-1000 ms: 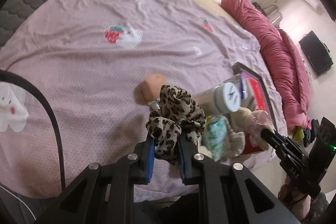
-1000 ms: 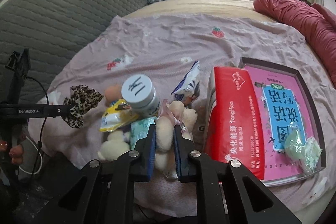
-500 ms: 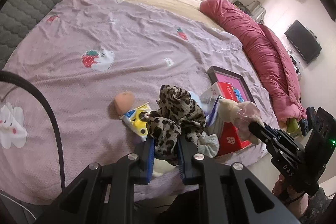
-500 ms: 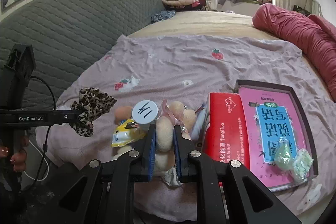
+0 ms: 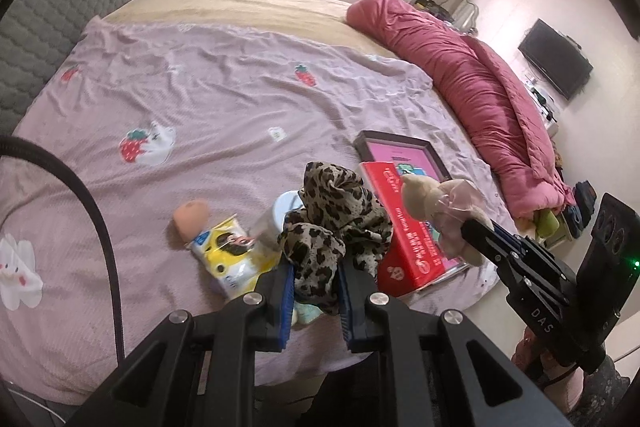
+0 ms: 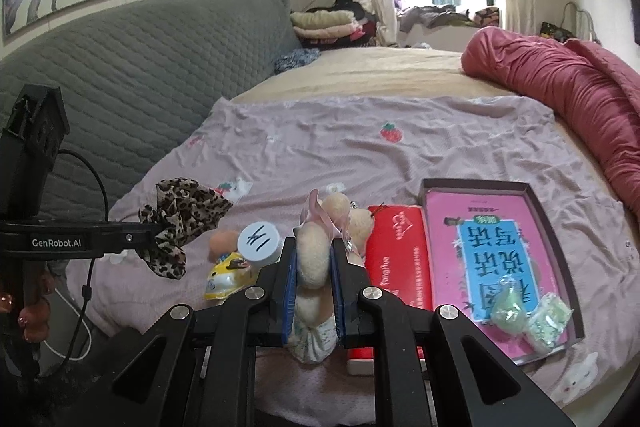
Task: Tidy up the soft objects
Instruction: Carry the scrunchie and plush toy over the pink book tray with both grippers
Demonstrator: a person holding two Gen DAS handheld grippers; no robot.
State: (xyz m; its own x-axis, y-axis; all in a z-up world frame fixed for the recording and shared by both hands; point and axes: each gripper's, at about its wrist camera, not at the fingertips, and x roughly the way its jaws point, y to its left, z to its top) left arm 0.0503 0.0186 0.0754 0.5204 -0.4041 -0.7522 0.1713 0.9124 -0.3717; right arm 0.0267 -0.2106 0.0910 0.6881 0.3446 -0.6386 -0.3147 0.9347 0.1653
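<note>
My left gripper (image 5: 314,291) is shut on a leopard-print scrunchie (image 5: 334,223), held in the air above the bed's near edge. From the right wrist view the same scrunchie (image 6: 184,219) hangs off the left gripper (image 6: 158,227) at the left. A cream plush bear with a pink bow (image 6: 316,255) sits clamped in my right gripper (image 6: 314,287), also lifted off the bed. In the left wrist view the bear (image 5: 430,203) sticks out of the right gripper (image 5: 466,227) at the right.
On the pink sheet (image 5: 224,99) lie a peach sponge (image 5: 191,217), a yellow packet (image 5: 228,255), a white-capped jar (image 6: 260,241), a red tissue pack (image 6: 396,259) and a box with a pink book (image 6: 492,259) bearing two green packets (image 6: 528,315). A red duvet (image 5: 472,91) lies at right.
Both grippers have risen from the pile with their items still held. The scrunchie and the bear now hang higher above the bed, and the objects below look smaller.
</note>
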